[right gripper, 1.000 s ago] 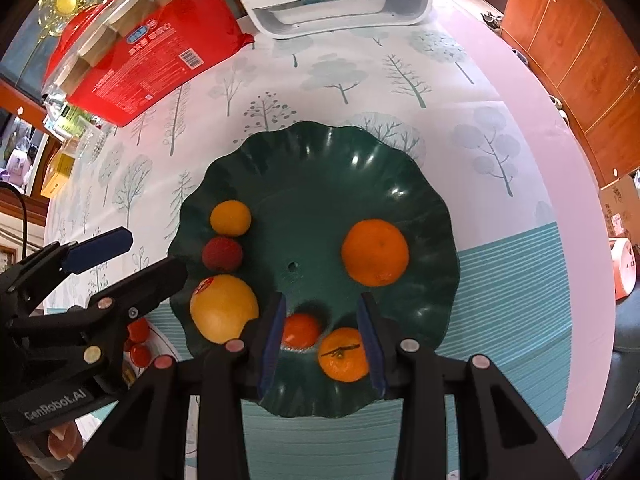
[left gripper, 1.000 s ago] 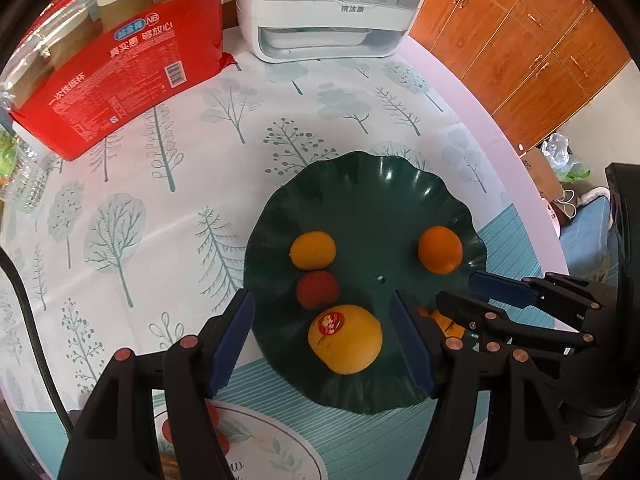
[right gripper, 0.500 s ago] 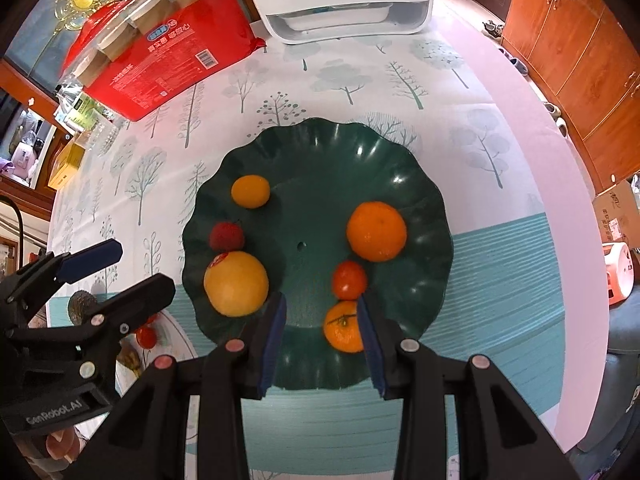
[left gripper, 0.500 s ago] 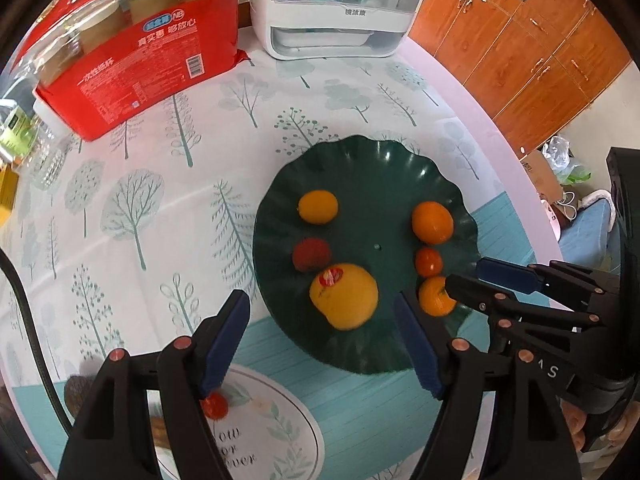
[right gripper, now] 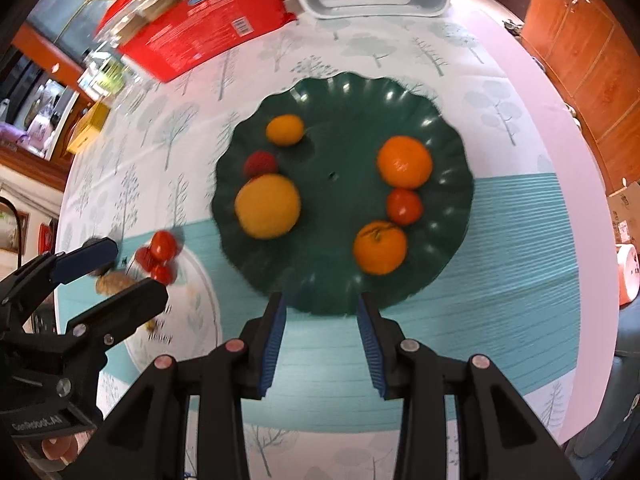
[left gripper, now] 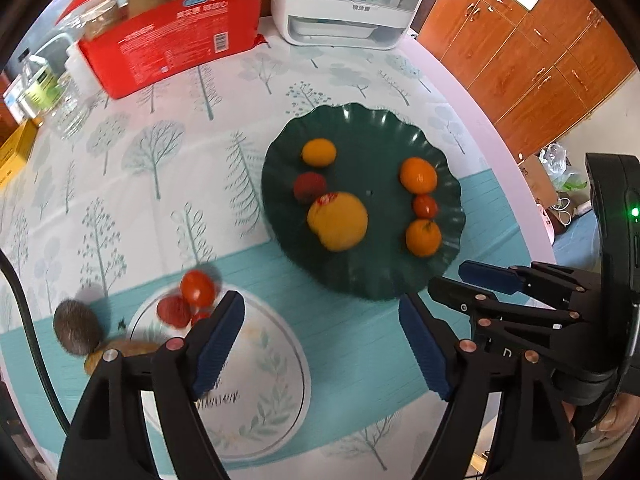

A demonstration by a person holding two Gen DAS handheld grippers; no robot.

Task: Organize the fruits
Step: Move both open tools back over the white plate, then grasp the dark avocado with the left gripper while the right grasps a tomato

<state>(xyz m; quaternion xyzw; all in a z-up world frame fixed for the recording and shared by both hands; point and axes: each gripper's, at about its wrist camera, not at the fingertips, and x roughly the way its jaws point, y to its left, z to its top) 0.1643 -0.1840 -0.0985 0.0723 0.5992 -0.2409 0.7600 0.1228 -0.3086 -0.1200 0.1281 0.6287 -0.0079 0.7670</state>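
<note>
Fingers [left gripper: 218,344] hide white plate [left gripper: 280,360] rim | brown fruit [right gripper: 114,282] half-covered, blurred

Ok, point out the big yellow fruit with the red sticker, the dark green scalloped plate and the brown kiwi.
Big yellow fruit [left gripper: 338,222]: left wrist, its middle.
Dark green scalloped plate [left gripper: 356,128]: left wrist, far rim.
Brown kiwi [left gripper: 77,327]: left wrist, its middle.

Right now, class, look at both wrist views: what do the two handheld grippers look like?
Both are matte black plastic. The left gripper and right gripper each carry two angular fingers with ribbed blue pads and round copper-coloured rivets. White "GenRobot.AI" lettering marks the left body; a green light glows on the right body.
</note>
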